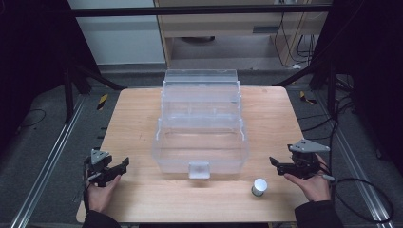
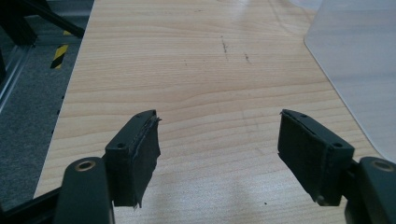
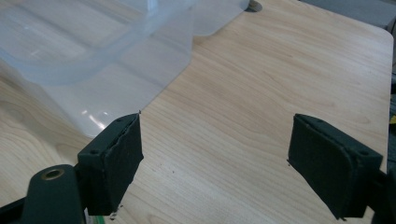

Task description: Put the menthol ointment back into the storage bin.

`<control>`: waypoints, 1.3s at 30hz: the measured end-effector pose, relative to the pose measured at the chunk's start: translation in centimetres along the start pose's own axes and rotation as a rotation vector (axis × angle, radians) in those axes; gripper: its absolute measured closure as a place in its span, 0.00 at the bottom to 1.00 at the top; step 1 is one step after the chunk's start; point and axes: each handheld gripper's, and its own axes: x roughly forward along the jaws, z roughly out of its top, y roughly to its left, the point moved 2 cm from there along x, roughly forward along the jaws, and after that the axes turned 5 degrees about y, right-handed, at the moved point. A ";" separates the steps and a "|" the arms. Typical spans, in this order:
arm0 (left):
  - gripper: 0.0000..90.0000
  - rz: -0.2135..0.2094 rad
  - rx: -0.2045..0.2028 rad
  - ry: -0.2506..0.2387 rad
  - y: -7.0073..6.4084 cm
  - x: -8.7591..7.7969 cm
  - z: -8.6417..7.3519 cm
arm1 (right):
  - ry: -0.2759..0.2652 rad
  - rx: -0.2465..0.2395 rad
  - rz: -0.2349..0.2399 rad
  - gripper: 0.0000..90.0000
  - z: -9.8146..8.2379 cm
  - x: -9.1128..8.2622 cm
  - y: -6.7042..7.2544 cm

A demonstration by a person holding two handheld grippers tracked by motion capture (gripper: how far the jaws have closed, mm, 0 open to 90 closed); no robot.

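Canister (image 1: 259, 187) upright (silver, flat top up) near right gripper (image 1: 280, 165), both that and left gripper (image 1: 119, 167) open, empty

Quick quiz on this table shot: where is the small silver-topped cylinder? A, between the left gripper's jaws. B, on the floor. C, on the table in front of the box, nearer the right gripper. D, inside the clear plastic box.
C: the small cylinder stands on the wooden table, in front of the clear plastic box, close to the open right gripper.
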 end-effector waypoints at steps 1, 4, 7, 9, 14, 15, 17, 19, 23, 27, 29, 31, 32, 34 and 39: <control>0.32 0.000 0.003 -0.001 0.0 0.0 0.0 | -0.007 -0.015 -0.001 0.20 0.7 -0.3 0.1; 0.32 0.001 0.004 0.003 0.0 0.1 0.0 | 0.006 -0.061 -0.003 0.19 1.5 -0.6 0.3; 0.32 0.001 0.008 0.008 0.0 0.1 0.0 | 0.027 -0.091 0.023 0.19 2.3 -0.8 0.6; 0.32 0.000 0.011 0.009 0.0 0.1 0.0 | 0.048 -0.116 0.039 0.19 2.8 -0.9 0.8; 0.32 -0.001 0.012 0.009 0.0 0.1 0.0 | 0.080 -0.171 0.069 0.19 3.7 -1.4 1.1; 0.32 -0.002 0.014 0.010 0.0 0.1 0.0 | 0.094 -0.183 0.079 0.19 4.2 -1.6 1.2; 0.32 -0.003 0.015 0.011 0.0 0.1 0.0 | 0.110 -0.200 0.092 0.19 4.7 -1.8 1.4; 0.32 -0.003 0.015 0.011 -0.1 0.1 0.0 | 0.123 -0.227 0.108 0.19 5.1 -2.1 1.6; 0.32 -0.004 0.025 0.022 -0.1 0.3 0.0 | 0.122 -0.272 0.139 0.19 5.7 -2.5 2.0; 0.32 -0.003 0.031 0.023 -0.2 0.3 0.0 | 0.162 -0.330 0.178 0.19 6.2 -2.5 2.5; 0.32 -0.003 0.031 0.024 -0.2 0.3 0.0 | 0.187 -0.352 0.191 0.19 6.3 -2.4 2.8; 0.32 -0.004 0.033 0.029 -0.2 0.4 0.0 | 0.211 -0.378 0.200 0.19 6.4 -2.3 3.0; 0.32 -0.003 0.036 0.030 -0.2 0.4 0.0 | 0.223 -0.389 0.205 0.19 6.5 -2.3 3.1; 0.32 -0.006 0.036 0.030 -0.2 0.4 0.0 | 0.239 -0.408 0.218 0.19 6.6 -2.3 3.4; 0.32 -0.006 0.039 0.031 -0.3 0.4 0.0 | 0.284 -0.461 0.239 0.19 6.6 -2.0 3.9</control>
